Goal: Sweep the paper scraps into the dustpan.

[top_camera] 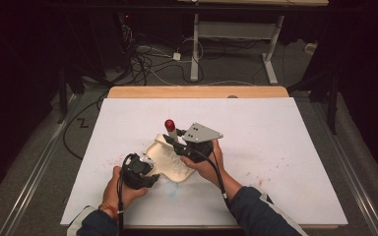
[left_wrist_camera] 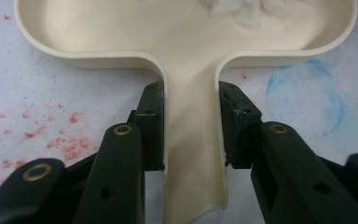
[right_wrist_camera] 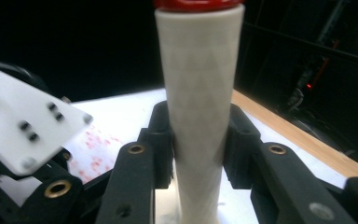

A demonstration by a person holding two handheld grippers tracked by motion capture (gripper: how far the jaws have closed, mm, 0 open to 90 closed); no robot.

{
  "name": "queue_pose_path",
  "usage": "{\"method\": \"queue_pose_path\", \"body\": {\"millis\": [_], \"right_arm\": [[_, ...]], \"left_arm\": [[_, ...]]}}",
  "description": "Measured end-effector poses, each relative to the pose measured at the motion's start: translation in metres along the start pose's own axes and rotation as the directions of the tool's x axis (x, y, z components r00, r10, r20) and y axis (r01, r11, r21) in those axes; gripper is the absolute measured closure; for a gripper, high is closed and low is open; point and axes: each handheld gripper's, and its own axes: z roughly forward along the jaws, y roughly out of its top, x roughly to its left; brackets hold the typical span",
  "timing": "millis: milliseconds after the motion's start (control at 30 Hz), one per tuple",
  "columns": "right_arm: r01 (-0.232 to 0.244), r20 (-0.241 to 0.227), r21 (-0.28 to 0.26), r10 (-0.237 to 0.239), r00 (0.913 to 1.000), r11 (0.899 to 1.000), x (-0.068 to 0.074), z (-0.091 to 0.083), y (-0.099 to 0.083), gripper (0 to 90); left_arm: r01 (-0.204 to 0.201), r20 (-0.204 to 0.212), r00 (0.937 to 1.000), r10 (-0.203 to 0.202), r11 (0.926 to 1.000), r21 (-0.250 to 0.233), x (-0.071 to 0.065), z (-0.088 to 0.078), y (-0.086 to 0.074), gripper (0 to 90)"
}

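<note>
The left gripper view looked along the left gripper (left_wrist_camera: pixel 192 126), whose jaws were clamped on the narrow handle of a cream tray (left_wrist_camera: pixel 191 42); a pad pressed each side wall of the handle. Ahead of the jaws the tray widened into a shallow basin holding a white crumpled mass (left_wrist_camera: pixel 247 11) at its far rim. Red specks (left_wrist_camera: pixel 51 140) dotted the white table (left_wrist_camera: pixel 32 88) left of the jaws, and a blue ring-shaped smear (left_wrist_camera: pixel 307 98) lay to their right.

The right gripper view showed the right gripper (right_wrist_camera: pixel 196 149) closed on a cream cylinder (right_wrist_camera: pixel 198 93) with a red cap (right_wrist_camera: pixel 198 3), standing upright between the pads and rising well past them. Beyond lay the table's wooden edge (right_wrist_camera: pixel 298 135) and dark floor.

From the high view, both forearms came in from the near edge. The left hand (top_camera: pixel 123 184) lay low on the table, its gripper (top_camera: pixel 145 167) pointing toward the tray (top_camera: pixel 167 160). The right hand (top_camera: pixel 206 164) sat just beside the tray's right side, gripper (top_camera: pixel 179 142) held over it, with the red-capped cylinder (top_camera: pixel 171 130) upright above the tray's far end.
</note>
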Motion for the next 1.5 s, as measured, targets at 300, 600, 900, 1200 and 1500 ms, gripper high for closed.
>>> {"method": "queue_pose_path", "body": {"millis": [300,600,900,1200,1500], "right_arm": [[0.021,0.022,-0.022,-0.02,0.9996,1.0,-0.001,-0.006,0.018,70.2],[-0.009,0.094,-0.048,0.014,0.9954,0.999,-0.018,-0.03,0.034,70.1],[0.002,0.186,0.028,-0.007,0.9826,1.0,-0.036,-0.055,0.02,70.1],[-0.024,0.208,0.097,0.003,0.9782,0.995,-0.039,-0.036,-0.003,70.2],[0.001,0.129,0.104,-0.014,0.9916,0.995,-0.004,-0.013,0.001,69.8]], "left_arm": [[-0.016,0.006,0.9999,0.016,0.9999,0.001,0.004,-0.001,-0.003,63.6],[-0.024,-0.003,0.9997,0.024,0.9997,0.007,0.003,-0.003,-0.006,63.6],[-0.009,0.008,0.9999,0.009,0.9997,0.022,0.006,-0.01,-0.012,63.6],[0.006,0.008,0.9999,-0.006,0.9993,0.037,0.015,-0.016,-0.02,63.6],[0.007,-0.008,0.9999,-0.006,0.9989,0.046,0.014,-0.013,-0.018,63.6]]}}
